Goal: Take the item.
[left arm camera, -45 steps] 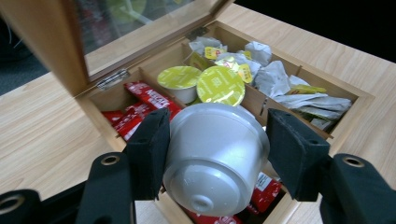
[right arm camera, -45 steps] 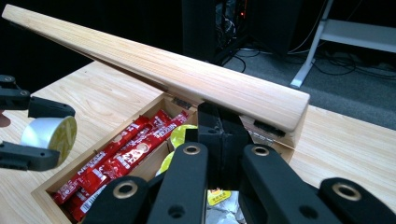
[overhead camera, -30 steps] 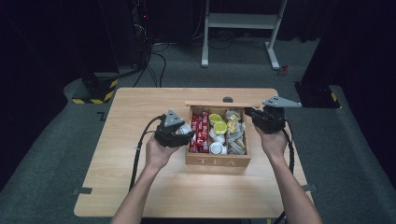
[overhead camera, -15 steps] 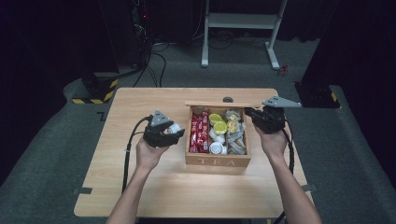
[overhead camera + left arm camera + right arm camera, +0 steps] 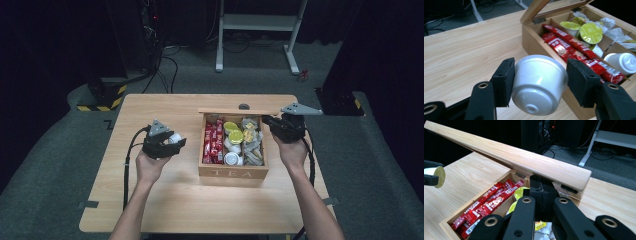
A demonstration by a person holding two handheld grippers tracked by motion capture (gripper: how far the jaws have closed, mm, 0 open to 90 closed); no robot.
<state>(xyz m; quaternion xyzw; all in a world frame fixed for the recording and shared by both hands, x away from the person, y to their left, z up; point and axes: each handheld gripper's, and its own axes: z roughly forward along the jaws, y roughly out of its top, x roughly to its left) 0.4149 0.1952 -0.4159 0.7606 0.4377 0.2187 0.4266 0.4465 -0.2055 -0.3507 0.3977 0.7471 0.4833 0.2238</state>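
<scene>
We hold a white capsule (image 5: 537, 83) clamped between the pads of the left tongs (image 5: 539, 82), raised above the bare tabletop (image 5: 150, 200) just left of the open wooden tea box (image 5: 232, 172). Our right tongs (image 5: 543, 192) are clenched with nothing between them, tips under the edge of the raised lid (image 5: 524, 161). The box holds red sachets (image 5: 574, 51), yellow-topped capsules (image 5: 591, 33) and another white capsule (image 5: 621, 62).
</scene>
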